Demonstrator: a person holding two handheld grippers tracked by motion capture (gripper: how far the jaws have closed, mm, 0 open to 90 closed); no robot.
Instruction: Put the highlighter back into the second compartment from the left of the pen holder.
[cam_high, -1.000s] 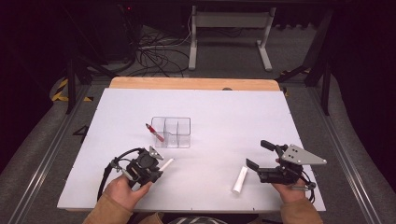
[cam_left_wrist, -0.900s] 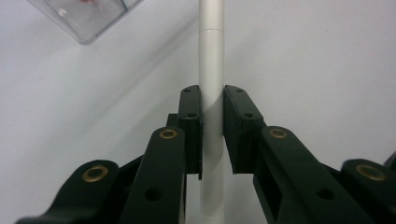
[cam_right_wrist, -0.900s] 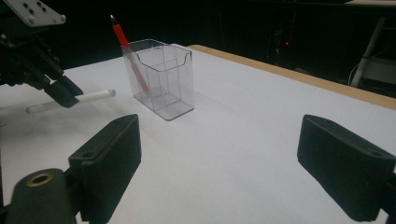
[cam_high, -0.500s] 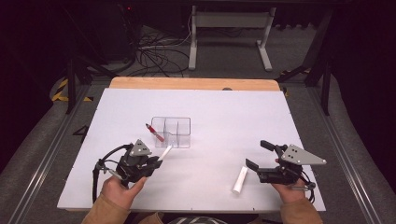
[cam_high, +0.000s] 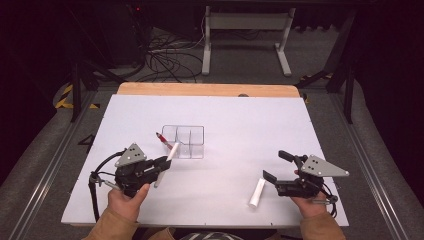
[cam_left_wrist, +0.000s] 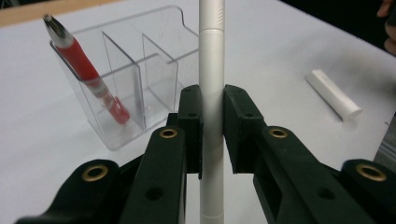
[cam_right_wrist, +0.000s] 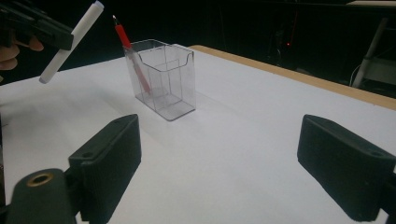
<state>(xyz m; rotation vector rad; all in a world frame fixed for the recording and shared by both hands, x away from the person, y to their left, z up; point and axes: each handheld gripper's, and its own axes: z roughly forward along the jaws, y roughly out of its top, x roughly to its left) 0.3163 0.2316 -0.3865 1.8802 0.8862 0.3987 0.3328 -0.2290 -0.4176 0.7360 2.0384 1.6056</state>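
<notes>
Just ahead of the left hand-held gripper (cam_left_wrist: 212, 135), clamped on the white pen (cam_left_wrist: 211, 93), stands the clear organizer (cam_left_wrist: 135, 79); align the pen upright above a free compartment before lowering.

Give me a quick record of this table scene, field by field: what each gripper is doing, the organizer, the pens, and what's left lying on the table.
left gripper: shut on a white pen, lifted off the table near the organizer
right gripper: open, holding nothing, beside the second white pen
clear organizer: upright, three compartments
red pen: standing tilted in an end compartment
second white pen: lying flat on the table
table: white surface, wooden strip at the far edge
</notes>
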